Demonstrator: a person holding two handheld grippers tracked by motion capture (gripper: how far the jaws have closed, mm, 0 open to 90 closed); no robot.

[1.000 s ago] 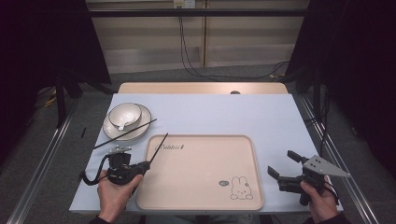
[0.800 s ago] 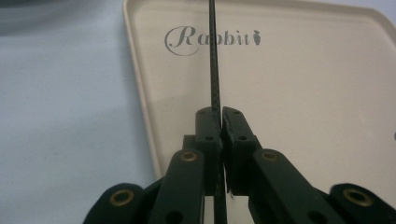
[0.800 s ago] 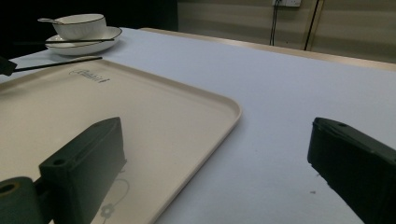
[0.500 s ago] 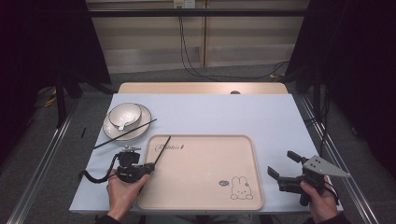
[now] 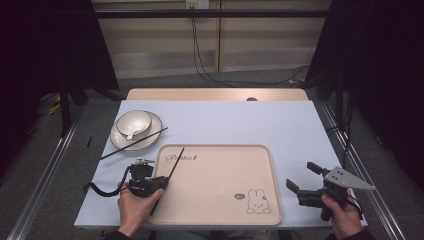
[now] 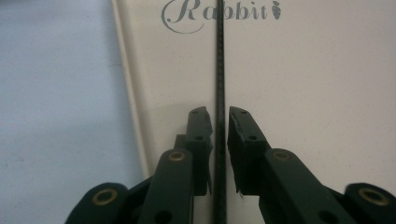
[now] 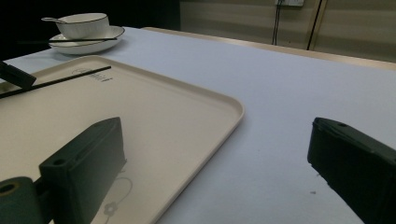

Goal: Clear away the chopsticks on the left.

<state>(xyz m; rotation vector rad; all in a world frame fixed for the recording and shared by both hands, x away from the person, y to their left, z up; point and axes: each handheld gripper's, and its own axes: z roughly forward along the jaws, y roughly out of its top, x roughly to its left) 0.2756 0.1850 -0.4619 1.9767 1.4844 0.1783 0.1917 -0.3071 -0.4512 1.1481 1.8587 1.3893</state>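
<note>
Left gripper view shows the left gripper (image 6: 219,128) over the beige tray (image 6: 327,93), its jaws having just eased apart a little, with a black chopstick (image 6: 219,70) running straight between them toward the "Rabbit" lettering (image 6: 219,11); a narrow gap shows on each side of the stick, so the pads no longer press on it. High view places that chopstick (image 5: 169,179) on the tray's left part, while a second chopstick (image 5: 132,145) lies across the plate (image 5: 150,137) carrying a bowl (image 5: 134,122) with a spoon (image 5: 130,135) on the pale blue table (image 5: 225,120). Right gripper (image 5: 306,180), beyond the tray's right edge, has its jaws spread wide with nothing between them.
</note>
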